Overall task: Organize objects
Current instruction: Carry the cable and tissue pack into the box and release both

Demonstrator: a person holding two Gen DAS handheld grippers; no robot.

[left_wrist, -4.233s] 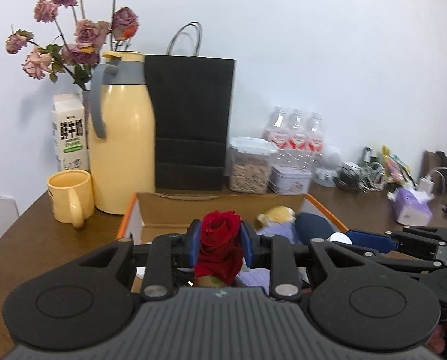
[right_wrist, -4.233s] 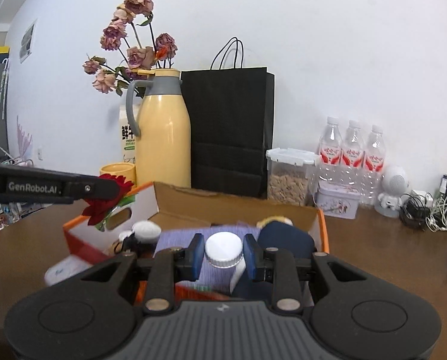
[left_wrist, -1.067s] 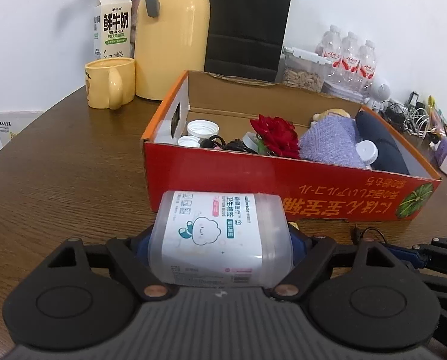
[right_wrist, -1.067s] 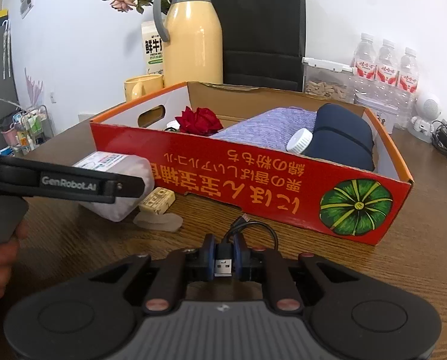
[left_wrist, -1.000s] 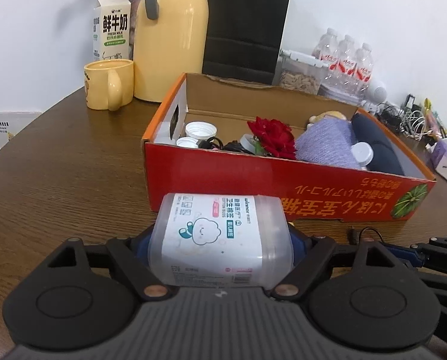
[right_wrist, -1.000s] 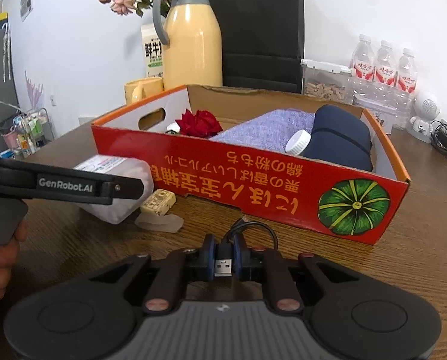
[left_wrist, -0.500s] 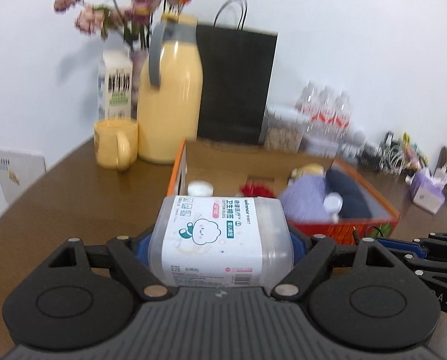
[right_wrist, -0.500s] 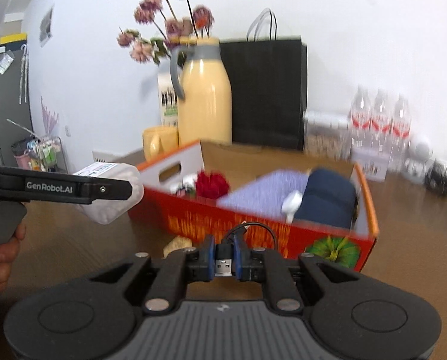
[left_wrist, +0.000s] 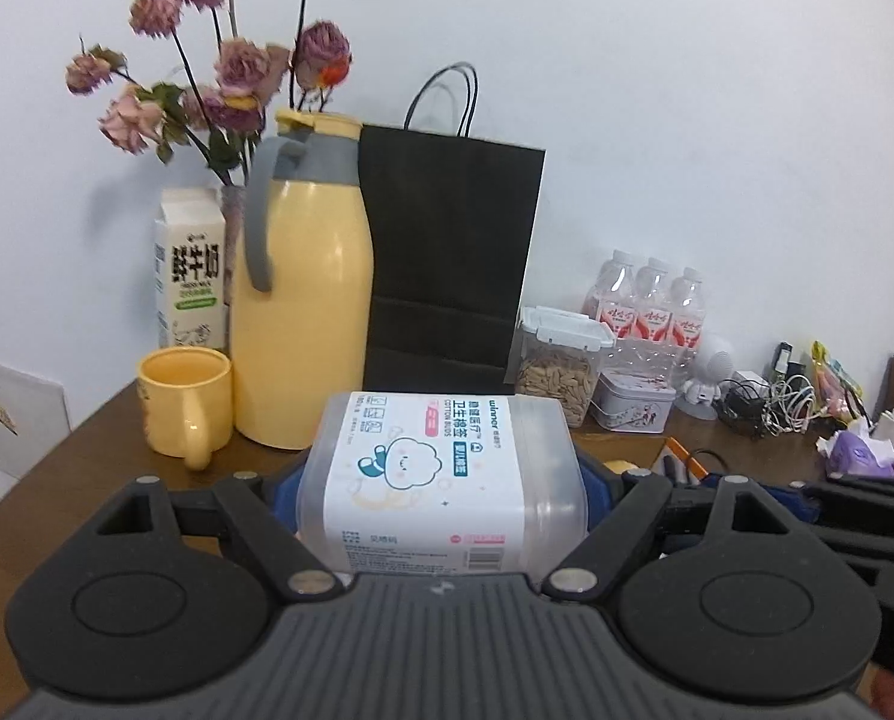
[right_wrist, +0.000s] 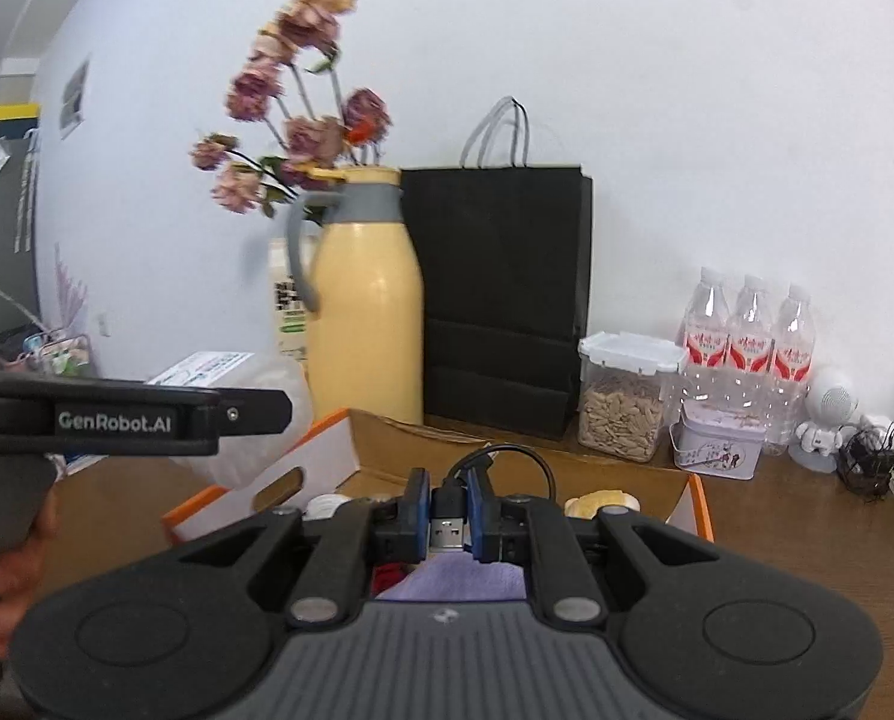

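Note:
My left gripper (left_wrist: 441, 498) is shut on a clear plastic cotton-bud box (left_wrist: 441, 474) with a white label, held up in the air; the box also shows in the right wrist view (right_wrist: 249, 378). My right gripper (right_wrist: 448, 510) is shut on a black USB cable (right_wrist: 450, 501), plug end toward the camera, its loop arching above the fingers. It hangs over the orange-rimmed cardboard box (right_wrist: 327, 456), which holds a purple cloth (right_wrist: 465, 579), a white cap (right_wrist: 327, 504) and a bit of a red rose (right_wrist: 390, 576). In the left wrist view the held box hides most of the cardboard box.
At the back stand a yellow thermos jug (left_wrist: 303, 324), a black paper bag (left_wrist: 447, 264), a yellow mug (left_wrist: 186, 402), a milk carton (left_wrist: 192, 270), dried flowers (left_wrist: 225, 78), a seed container (left_wrist: 558, 369), a tin (left_wrist: 633, 408), water bottles (left_wrist: 651, 306) and tangled chargers (left_wrist: 765, 399).
Both grippers have risen from table level and moved forward over the cardboard box, each keeping its hold. The view now looks toward the back wall.

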